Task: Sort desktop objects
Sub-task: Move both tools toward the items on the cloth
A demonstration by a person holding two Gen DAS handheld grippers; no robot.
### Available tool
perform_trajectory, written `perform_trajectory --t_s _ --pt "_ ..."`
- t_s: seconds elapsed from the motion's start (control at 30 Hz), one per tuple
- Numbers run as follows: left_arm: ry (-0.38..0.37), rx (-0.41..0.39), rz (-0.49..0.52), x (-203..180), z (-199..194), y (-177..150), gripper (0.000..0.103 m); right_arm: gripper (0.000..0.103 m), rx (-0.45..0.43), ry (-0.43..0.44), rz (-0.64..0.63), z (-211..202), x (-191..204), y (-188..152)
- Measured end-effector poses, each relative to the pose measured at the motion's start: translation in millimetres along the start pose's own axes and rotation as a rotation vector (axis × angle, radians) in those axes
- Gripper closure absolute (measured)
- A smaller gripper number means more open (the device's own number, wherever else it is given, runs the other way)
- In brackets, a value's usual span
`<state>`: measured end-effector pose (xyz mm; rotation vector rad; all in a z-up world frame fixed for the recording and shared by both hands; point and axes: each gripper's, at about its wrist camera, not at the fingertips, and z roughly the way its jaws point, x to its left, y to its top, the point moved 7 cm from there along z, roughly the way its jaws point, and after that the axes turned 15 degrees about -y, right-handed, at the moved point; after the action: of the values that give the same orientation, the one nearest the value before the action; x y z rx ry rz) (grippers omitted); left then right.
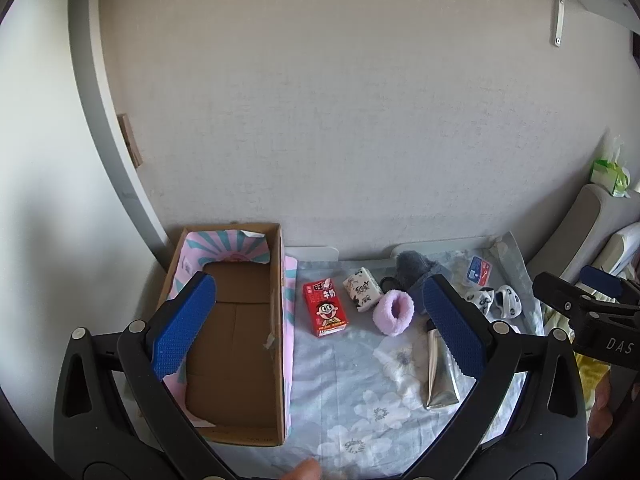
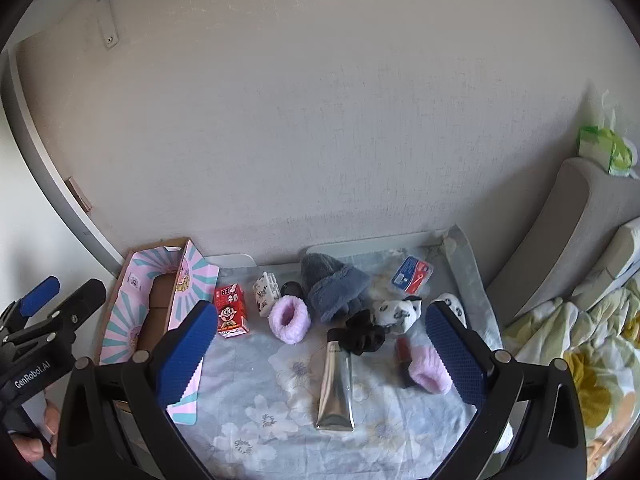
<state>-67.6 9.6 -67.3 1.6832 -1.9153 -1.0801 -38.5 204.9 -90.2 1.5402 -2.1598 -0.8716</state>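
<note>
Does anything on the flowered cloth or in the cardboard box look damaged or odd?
The brown cardboard box has a torn strip of tape peeling off its right wall, and its pink striped paper lining is ragged. Nothing is spilled.

The right tongs' blue pad (image 2: pixel 456 354) hides part of a pink fuzzy sock (image 2: pixel 430 372). The small black thing (image 2: pixel 291 289) behind the other pink sock (image 2: pixel 289 318) is too small to tell.

left gripper (image 1: pixel 318 320) jaws wide, tilted downward; right gripper (image 2: pixel 320 356) likewise
</note>
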Motion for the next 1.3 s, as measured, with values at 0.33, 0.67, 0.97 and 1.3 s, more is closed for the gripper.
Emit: perform_trajectory --t_s 0.33,0.67,0.97,1.3 --pt "-0.045 0.0 0.007 0.3 2.9 1.2 0.0 0.0 -0.025 -0.03 -0.044 0.4 5.1 2.2" --pt "-0.003 -0.011 0.077 -16.5 0.8 0.3 0.0 0.0 -0.076 -0.056 -0.065 1.0 6.2 4.3" --pt "-0.099 -0.015 0.032 -19.9 1.6 0.5 0.0 0.0 -0.067 -0.05 -0.088 1.1 8.7 5.3" --pt "-0.093 0.002 0.048 -23.5 6.3 -4.0 0.0 0.0 -0.038 -0.065 -0.089 8.0 4.1 2.3"
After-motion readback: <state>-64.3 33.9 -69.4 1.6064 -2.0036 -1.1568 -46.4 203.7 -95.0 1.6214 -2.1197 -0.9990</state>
